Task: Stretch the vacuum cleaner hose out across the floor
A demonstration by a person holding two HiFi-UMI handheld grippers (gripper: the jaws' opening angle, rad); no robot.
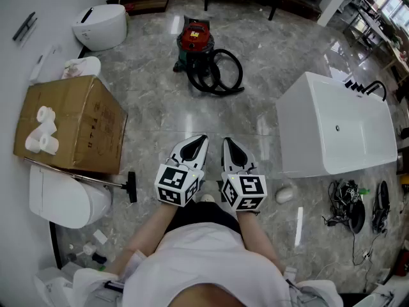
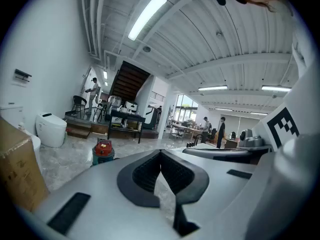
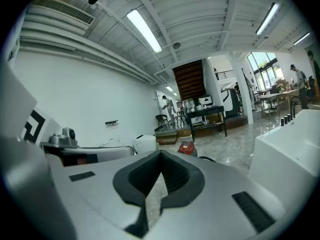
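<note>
Hose (image 1: 204, 80) sits coiled by the vacuum cleaner (image 1: 193, 38), well ahead; left gripper (image 1: 199, 141) and right gripper (image 1: 229, 143) aim there, jaws together, empty.

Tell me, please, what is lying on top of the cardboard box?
A cluster of white rolls lies near one end of the cardboard box; the rest of its top is bare. Its inside is hidden.

The floor (image 1: 147, 139) under me is shiny grey stone. A white bathtub (image 1: 332, 133) stands on my right, a brown cardboard box (image 1: 70, 123) and a white toilet (image 1: 99, 25) on my left. Long lights (image 2: 146, 16) glow on the ceiling. Dark stairs (image 2: 129, 79) rise far ahead by a white wall (image 3: 75, 94).
</note>
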